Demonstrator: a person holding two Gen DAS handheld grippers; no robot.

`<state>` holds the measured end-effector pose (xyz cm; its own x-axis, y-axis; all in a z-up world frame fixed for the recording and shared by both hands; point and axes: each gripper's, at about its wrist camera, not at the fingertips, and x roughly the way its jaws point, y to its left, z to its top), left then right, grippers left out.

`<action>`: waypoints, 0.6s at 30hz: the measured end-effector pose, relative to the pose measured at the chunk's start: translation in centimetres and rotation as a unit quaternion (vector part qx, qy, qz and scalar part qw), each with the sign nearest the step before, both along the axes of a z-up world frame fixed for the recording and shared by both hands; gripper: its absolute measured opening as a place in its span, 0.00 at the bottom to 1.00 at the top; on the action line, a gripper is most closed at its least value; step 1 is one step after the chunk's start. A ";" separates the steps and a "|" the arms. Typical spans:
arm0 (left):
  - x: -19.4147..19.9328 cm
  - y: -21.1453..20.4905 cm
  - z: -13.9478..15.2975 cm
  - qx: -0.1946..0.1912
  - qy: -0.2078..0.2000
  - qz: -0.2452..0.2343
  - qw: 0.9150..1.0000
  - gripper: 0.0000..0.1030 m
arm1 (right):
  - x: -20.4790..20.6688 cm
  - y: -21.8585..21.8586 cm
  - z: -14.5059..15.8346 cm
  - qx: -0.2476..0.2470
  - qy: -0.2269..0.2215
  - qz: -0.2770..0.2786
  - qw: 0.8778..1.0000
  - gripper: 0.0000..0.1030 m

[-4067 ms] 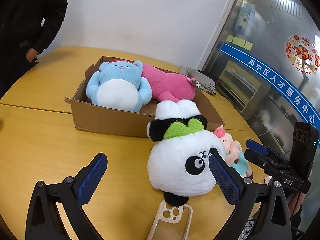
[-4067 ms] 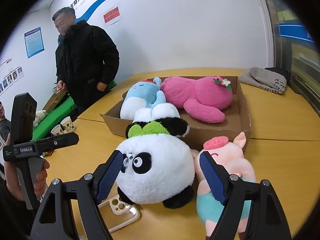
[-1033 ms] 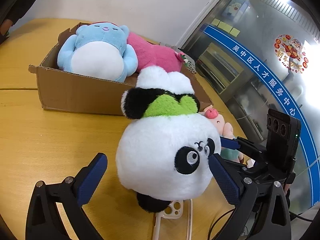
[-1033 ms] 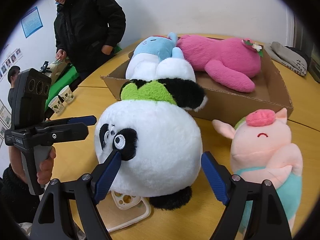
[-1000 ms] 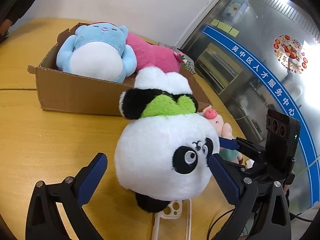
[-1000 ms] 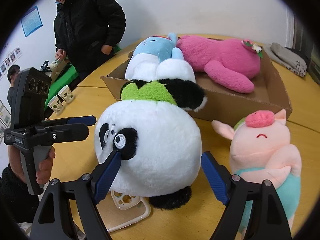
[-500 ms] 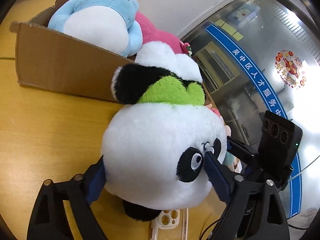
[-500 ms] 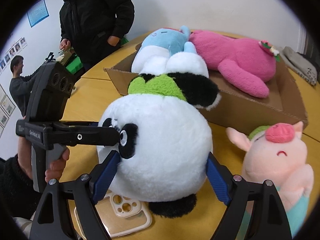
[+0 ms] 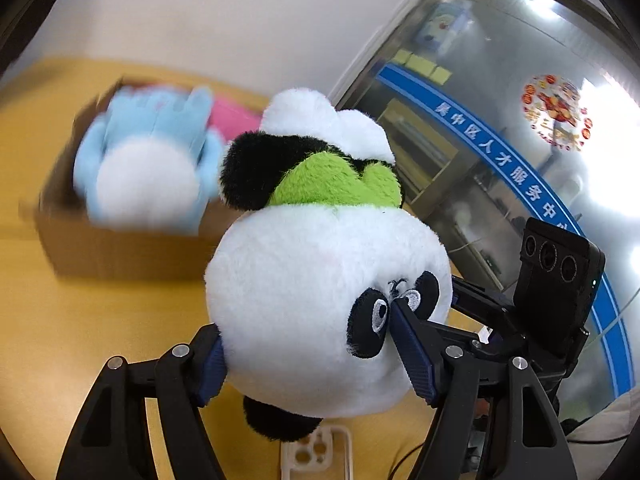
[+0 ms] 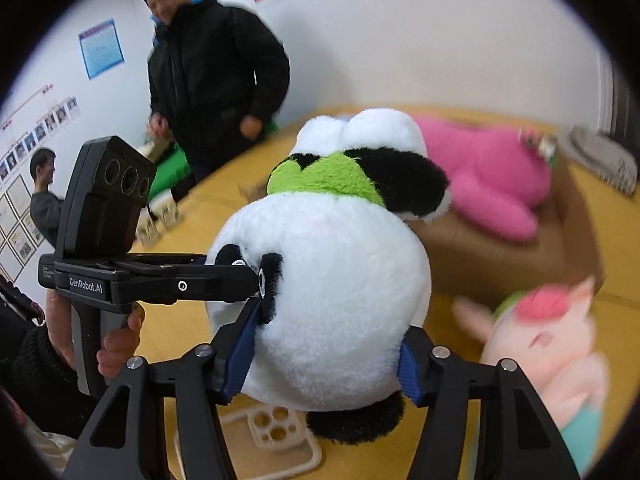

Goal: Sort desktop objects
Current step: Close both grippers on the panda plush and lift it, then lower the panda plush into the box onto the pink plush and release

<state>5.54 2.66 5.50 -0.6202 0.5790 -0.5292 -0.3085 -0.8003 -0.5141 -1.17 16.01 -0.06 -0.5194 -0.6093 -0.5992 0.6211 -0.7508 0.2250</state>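
Observation:
A round white panda plush (image 9: 320, 292) with black ears and a green patch is squeezed between both grippers. My left gripper (image 9: 316, 356) is shut on its head, blue pads pressed into both sides. My right gripper (image 10: 324, 344) is shut on the same panda plush (image 10: 332, 280) from the other side. The plush seems raised a little above the yellow table (image 9: 80, 320). Behind it, a cardboard box (image 9: 120, 248) holds a blue plush (image 9: 148, 160) and a pink plush (image 10: 488, 172).
A pink pig plush (image 10: 548, 340) stands on the table to the right. A clear phone case (image 10: 272, 440) lies under the panda. A folded grey cloth (image 10: 604, 160) lies beyond the box. Two people (image 10: 212, 68) are at the far side.
Both grippers have closed from open onto the panda plush and squeeze it. The background is now blurred, so the grippers and plush are moving, seemingly upward.

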 end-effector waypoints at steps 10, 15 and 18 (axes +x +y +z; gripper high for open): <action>-14.5 1.9 5.7 -0.039 0.041 -0.031 0.998 0.77 | -11.8 3.1 3.7 -0.023 0.027 -0.015 0.999 0.58; -19.4 2.3 -0.9 -0.060 -0.051 -0.020 0.997 0.77 | -18.6 4.0 -0.7 -0.021 -0.049 -0.005 0.999 0.57; -18.1 2.1 -3.6 -0.079 -0.066 -0.012 0.995 0.77 | -19.4 3.1 -3.7 -0.004 -0.107 0.019 0.994 0.58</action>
